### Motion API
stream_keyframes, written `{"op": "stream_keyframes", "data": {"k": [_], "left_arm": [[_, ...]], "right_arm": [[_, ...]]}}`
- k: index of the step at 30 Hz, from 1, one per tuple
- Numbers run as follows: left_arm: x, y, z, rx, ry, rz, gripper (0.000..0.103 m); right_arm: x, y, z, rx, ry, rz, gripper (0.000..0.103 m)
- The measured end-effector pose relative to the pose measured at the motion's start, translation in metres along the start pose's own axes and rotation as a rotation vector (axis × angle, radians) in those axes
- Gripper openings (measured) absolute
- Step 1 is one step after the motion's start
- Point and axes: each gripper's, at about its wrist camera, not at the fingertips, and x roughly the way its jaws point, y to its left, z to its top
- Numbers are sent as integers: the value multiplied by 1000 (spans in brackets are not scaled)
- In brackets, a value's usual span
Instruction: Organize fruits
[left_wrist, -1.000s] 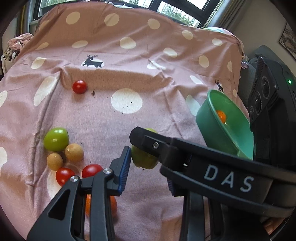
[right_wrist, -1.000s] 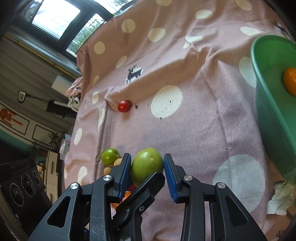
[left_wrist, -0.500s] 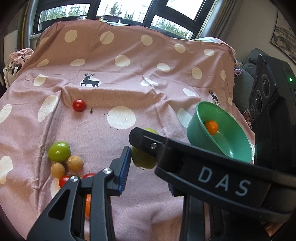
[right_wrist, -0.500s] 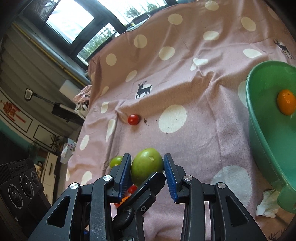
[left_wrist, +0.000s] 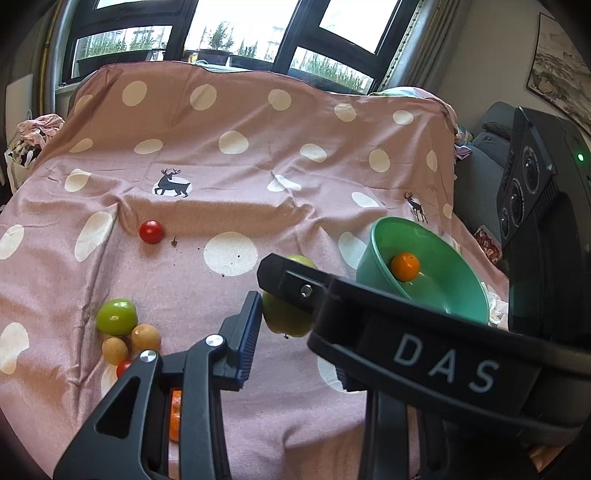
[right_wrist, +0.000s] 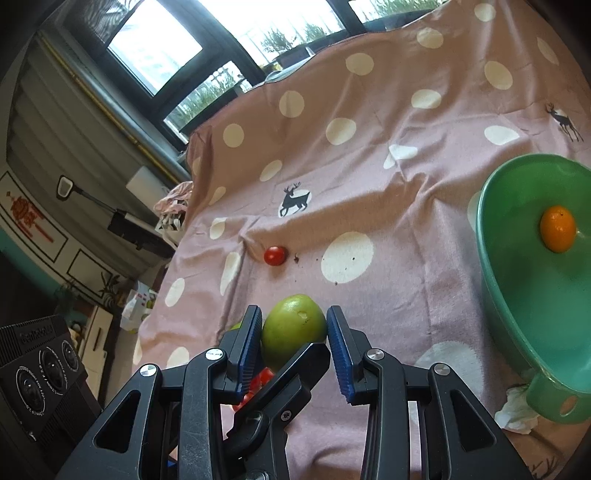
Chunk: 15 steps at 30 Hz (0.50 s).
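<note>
The right tool (right_wrist: 293, 326) is pinched on the big green fruit (right_wrist: 291, 325), which is held between the two blue pads. The grip is the same as a second ago. The left tool (left_wrist: 291, 332) is set close under the same fruit, with one blue pad just beside it. Its other finger is hidden by the right tool, so it cannot be told if the fruit is pressed by it too.

Both tools are now lifted a bit higher than before. The fruit is carried up off the cloth. More of the window is seen than a second ago, and the fruits on the cloth look farther below. This likely means the pick is done and the fruit is next to be taken to the green bowl (right_wrist: 491, 288). The bowl is near, to the right, with one orange fruit (right_wrist: 557, 229) already in it.

The counter is covered by a pink cloth (left_wrist: 258, 177) with white dots and small deer. A red tomato (right_wrist: 275, 255) is left alone in the middle. A small green fruit (left_wrist: 116, 316), two brown balls (left_wrist: 146, 336) and more small red and orange ones are bunched at the left. A crumpled tissue (right_wrist: 517, 413) is seen beside the bowl. Big windows (left_wrist: 240, 29) with plants outside are seen behind the counter.
</note>
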Motion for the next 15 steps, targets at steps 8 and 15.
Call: {"op": "stream_keyframes", "data": {"k": [8, 15], "left_arm": [[-2, -5, 2, 7, -19, -8, 34], [-5, -9, 2, 14, -35, -17, 34]], "right_arm": [[-7, -1, 1, -1, -15, -2, 39], [-13, -1, 1, -9, -33, -4, 39]]}}
